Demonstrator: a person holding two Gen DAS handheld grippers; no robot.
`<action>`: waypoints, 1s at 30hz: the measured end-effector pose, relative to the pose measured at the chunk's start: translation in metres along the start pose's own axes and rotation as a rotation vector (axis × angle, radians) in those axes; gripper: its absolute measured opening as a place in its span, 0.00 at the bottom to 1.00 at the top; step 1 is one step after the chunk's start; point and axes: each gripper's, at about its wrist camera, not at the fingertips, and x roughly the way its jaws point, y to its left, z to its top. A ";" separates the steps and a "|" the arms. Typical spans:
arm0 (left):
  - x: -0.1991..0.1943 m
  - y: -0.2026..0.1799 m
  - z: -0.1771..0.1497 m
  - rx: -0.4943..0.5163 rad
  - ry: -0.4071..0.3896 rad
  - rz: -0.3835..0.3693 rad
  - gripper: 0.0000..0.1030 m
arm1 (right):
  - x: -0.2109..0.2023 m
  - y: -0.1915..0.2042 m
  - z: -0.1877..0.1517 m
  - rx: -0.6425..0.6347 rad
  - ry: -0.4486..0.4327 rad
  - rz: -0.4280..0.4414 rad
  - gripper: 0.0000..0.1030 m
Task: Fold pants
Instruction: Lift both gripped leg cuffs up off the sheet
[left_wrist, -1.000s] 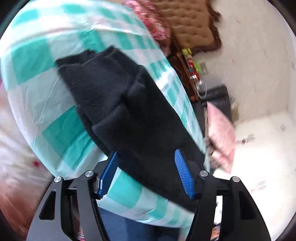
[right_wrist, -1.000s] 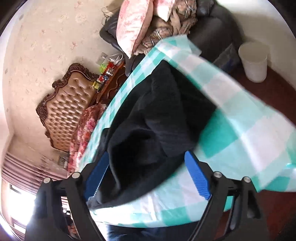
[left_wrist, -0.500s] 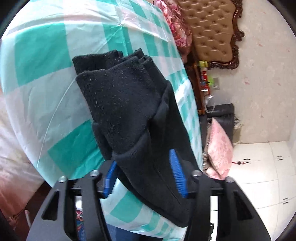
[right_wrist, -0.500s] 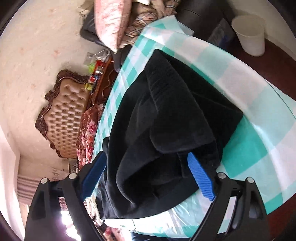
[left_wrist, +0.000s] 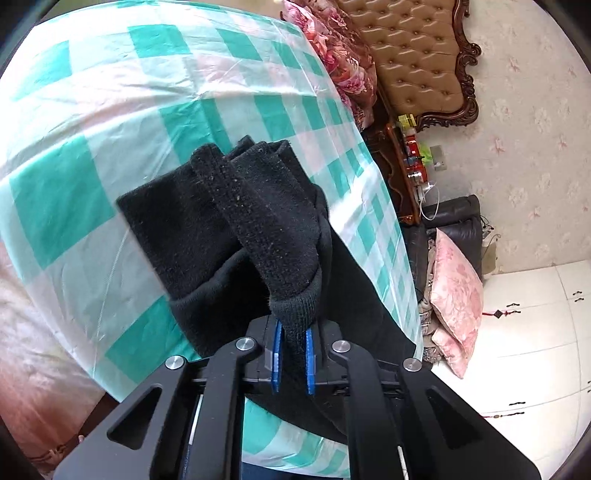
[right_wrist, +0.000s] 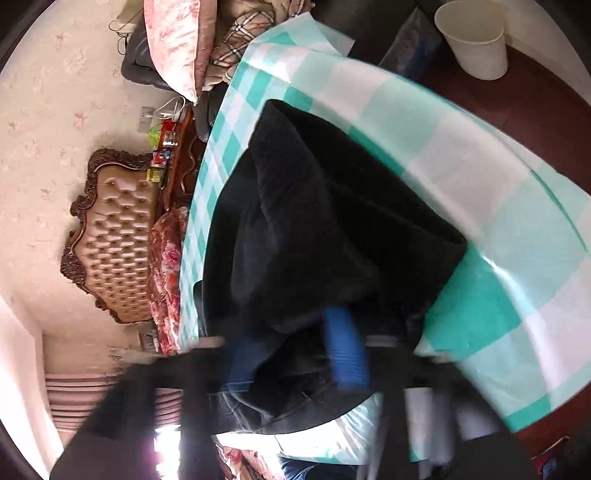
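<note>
Black fleece pants (left_wrist: 221, 236) lie partly folded on a table covered with a teal and white checked cloth (left_wrist: 92, 155). My left gripper (left_wrist: 293, 356) is shut on a ribbed cuff end of the pants and holds it up off the table. In the right wrist view the pants (right_wrist: 332, 229) fill the centre. My right gripper (right_wrist: 295, 354) is blurred; its blue fingers (right_wrist: 347, 350) sit close on either side of a fold of the pants at the near edge.
A tufted brown headboard (left_wrist: 413, 55) and floral bedding (left_wrist: 340, 66) stand beyond the table. A pink pillow (left_wrist: 454, 295) lies on a dark seat. A white bin (right_wrist: 476, 40) stands on the dark floor past the table's far corner.
Both grippers moved in onto the near edge of the pants and closed. The left now pinches a cuff and has lifted it. The right view has become blurred.
</note>
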 end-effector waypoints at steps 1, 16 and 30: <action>0.000 -0.009 0.007 0.001 0.007 -0.011 0.04 | -0.003 0.009 0.004 -0.030 -0.013 -0.014 0.08; -0.033 0.001 -0.017 0.025 -0.017 -0.054 0.04 | -0.015 0.001 -0.019 -0.292 -0.079 -0.106 0.07; -0.008 0.055 -0.025 -0.057 -0.002 -0.079 0.24 | -0.017 -0.014 -0.016 -0.222 -0.214 -0.117 0.66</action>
